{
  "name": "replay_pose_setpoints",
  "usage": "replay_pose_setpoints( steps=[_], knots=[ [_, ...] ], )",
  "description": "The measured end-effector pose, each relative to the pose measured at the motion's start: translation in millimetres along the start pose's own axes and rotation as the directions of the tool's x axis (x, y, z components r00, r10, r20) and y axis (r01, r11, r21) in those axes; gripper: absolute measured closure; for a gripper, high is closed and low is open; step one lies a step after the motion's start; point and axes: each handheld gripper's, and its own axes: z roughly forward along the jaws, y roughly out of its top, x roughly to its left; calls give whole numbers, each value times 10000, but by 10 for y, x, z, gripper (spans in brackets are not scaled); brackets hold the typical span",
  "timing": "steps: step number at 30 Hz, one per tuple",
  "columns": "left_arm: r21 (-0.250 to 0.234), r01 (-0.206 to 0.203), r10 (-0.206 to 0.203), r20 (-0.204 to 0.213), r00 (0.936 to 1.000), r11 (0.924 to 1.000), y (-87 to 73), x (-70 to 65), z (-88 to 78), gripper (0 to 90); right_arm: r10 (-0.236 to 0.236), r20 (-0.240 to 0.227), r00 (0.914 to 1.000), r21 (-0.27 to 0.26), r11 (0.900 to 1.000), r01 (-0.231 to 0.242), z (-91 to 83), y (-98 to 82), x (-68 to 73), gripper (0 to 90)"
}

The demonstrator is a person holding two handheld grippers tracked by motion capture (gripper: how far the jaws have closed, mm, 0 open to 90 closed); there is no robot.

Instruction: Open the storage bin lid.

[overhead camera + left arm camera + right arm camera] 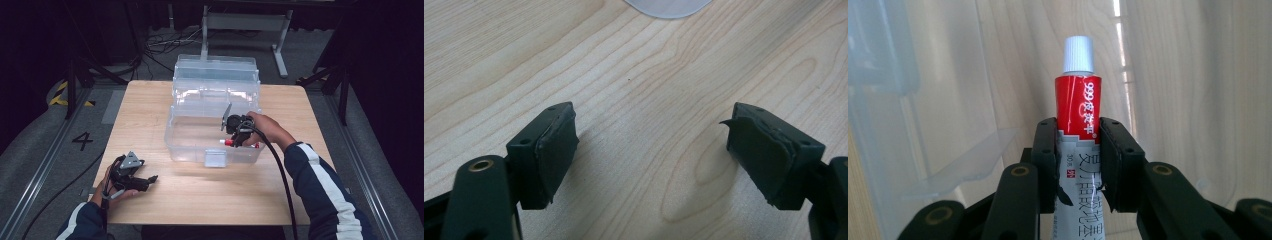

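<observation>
Red upper half on the tube (1079, 107), white ribbed cap on top, white lettering across the red, and a pale grey-white lower part printed with dark characters. Black jaws on the right gripper (1079, 167) with brass-coloured rivets. The box (215, 107) is clear, colourless plastic. Light wood grain on the table (150, 105), wavy brown lines. Navy sleeve (325, 195) with a white stripe. The left gripper (651, 150) is matt black.

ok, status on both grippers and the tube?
Right gripper shut on red-and-white tube, inside clear box. Left gripper open, idle over table. Nothing in the way.
</observation>
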Motion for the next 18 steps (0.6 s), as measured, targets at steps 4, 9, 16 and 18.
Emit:
replay_pose_setpoints(
  steps=[4, 9, 16, 18],
  knots=[
    [0, 0, 0, -2, 10000, 10000, 0, 0, 0, 205, -73, -84, 9999, 7, 10000, 73, 11, -1, 14, 707],
    [-6, 12, -12, 0, 10000, 10000, 0, -1, 1, 205, 15, -8, 10000, 43, 10000, -15, 5, -21, 5, 691],
    [-3, 2, -2, -1, 10000, 10000, 0, -1, 0, 205, 147, 118, 9998, -219, 9997, -145, -65, -68, 3, 686],
    [-5, 11, -11, -1, 10000, 10000, 0, -1, 1, 205, 250, 95, 9996, -350, 9991, -246, -92, -90, 0, 699]
  ],
)
